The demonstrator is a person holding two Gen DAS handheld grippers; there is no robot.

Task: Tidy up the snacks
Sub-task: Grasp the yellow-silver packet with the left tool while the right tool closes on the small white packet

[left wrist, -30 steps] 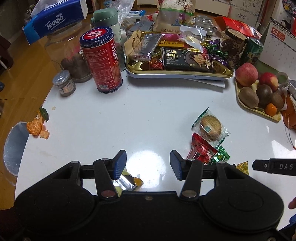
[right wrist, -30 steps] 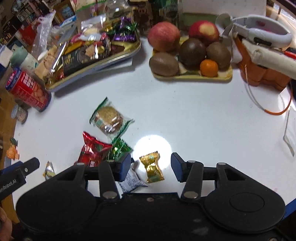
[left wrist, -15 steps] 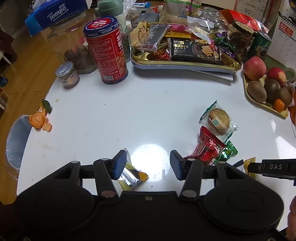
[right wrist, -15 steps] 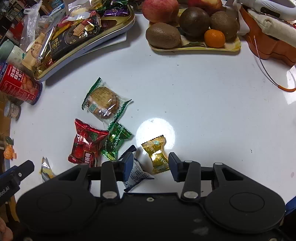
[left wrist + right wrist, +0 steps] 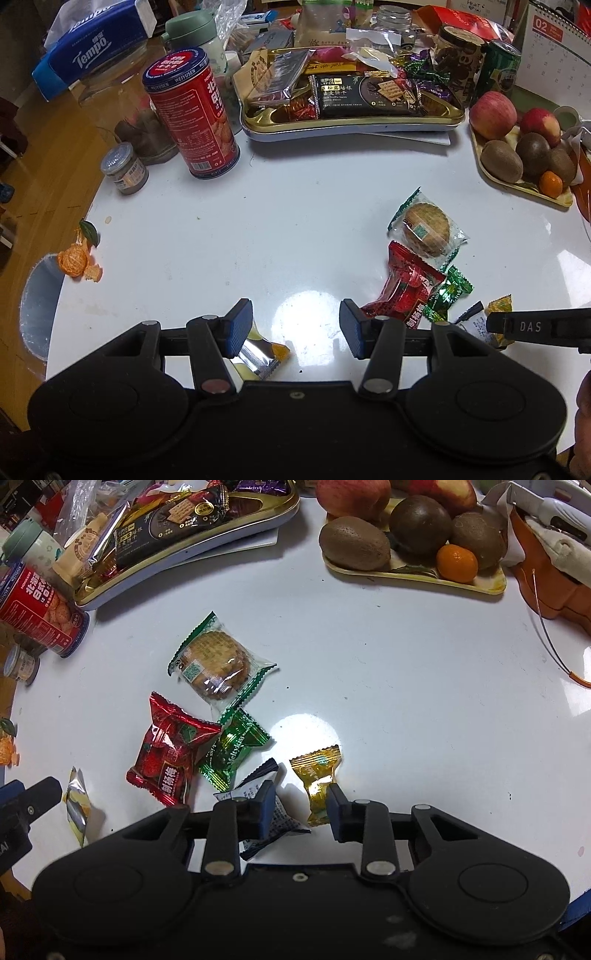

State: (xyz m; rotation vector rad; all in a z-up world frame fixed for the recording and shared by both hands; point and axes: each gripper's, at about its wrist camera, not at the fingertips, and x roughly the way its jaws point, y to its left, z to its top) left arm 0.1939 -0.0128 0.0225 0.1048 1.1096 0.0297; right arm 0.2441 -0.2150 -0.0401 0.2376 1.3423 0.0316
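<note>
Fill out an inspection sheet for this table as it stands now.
Surface: white table, glossy, with a lamp glare spot.
Job's things: loose snacks lie in a cluster: cookie pack, red packet, green candy, gold candy, dark-and-white packet, silver-yellow packet; gold tray already holds snacks.
Clutter: red can, small jar, fruit tray, orange peel, tissue pack.
Grippers: left tool open, empty, above the silver-yellow packet; right tool partly closed around the gold candy's lower end, contact unclear.
Cables: orange cord at the right edge.
Surroundings: wooden floor, desk calendar.
</note>
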